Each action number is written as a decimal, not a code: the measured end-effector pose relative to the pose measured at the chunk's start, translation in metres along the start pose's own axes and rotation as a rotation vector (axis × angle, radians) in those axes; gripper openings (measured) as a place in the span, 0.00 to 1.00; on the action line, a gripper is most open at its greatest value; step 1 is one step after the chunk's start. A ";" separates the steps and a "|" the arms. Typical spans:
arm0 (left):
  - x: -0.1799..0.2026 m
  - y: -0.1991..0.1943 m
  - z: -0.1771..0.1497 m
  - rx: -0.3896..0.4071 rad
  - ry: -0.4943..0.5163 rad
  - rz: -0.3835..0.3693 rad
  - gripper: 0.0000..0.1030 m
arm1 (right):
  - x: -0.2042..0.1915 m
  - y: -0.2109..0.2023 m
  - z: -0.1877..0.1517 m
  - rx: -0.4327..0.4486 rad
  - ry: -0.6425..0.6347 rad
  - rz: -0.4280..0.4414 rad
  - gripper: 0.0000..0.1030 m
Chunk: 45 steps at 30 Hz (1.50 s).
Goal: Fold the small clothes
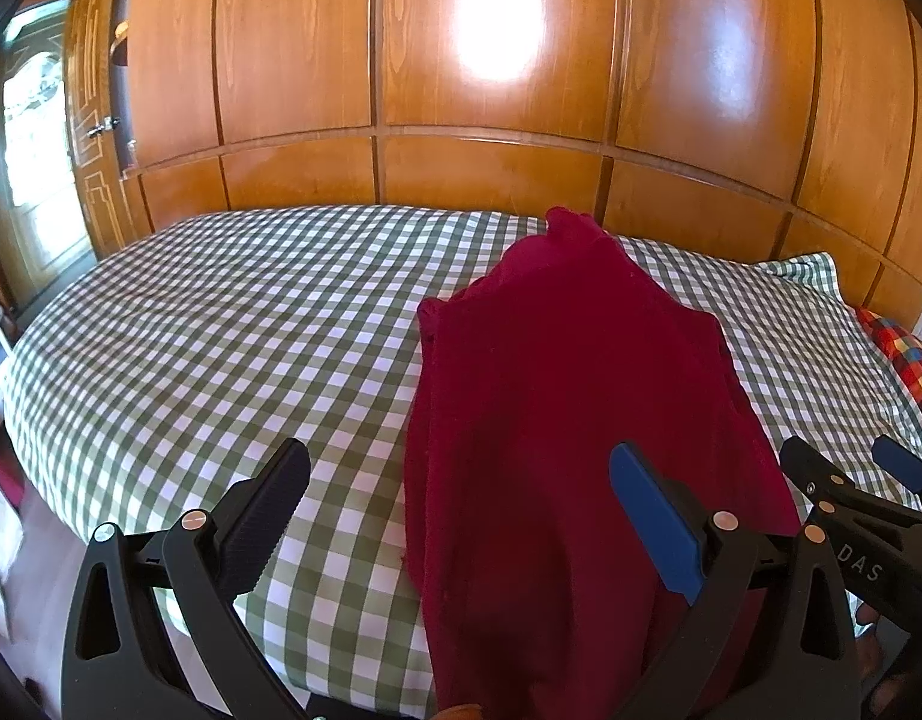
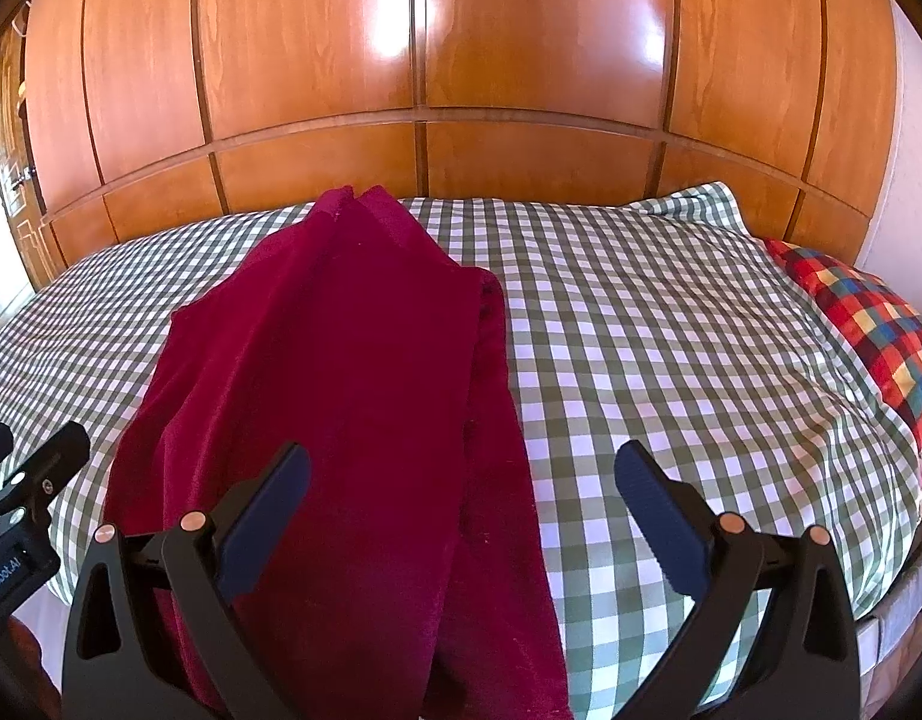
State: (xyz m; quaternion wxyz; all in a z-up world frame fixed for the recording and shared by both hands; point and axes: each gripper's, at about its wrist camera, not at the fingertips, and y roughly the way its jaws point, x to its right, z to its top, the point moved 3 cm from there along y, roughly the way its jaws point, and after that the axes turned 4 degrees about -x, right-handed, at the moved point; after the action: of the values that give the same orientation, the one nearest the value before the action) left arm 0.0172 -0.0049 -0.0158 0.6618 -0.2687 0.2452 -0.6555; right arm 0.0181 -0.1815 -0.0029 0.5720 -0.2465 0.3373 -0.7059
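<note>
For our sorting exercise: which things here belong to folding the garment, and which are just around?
Belongs to the job: dark red garment, left gripper, right gripper, checked bed cover.

Just around: multicoloured plaid pillow, wooden wardrobe.

Red garment (image 2: 341, 396) lies on checked bed (image 2: 670, 330) — right tool (image 2: 461, 516) spread.

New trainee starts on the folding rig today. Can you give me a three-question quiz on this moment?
1. True or false: the left gripper has its jaws open.
2. What does the red garment lie on?
A. checked bedsheet
B. wooden floor
C. chair
3. Fill in: the multicoloured checked pillow lies to the garment's ____.

Key: 1 true; 2 A; 3 right.
</note>
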 end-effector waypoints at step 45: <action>0.009 0.011 -0.022 -0.123 0.112 -0.188 0.65 | -0.006 0.014 -0.008 -0.061 -0.056 0.041 0.98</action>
State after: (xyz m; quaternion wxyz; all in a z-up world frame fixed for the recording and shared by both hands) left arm 0.0107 -0.0143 -0.0392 0.5648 -0.2935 0.2953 -0.7125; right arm 0.0224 -0.1760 -0.0191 0.5880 -0.2765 0.3473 -0.6762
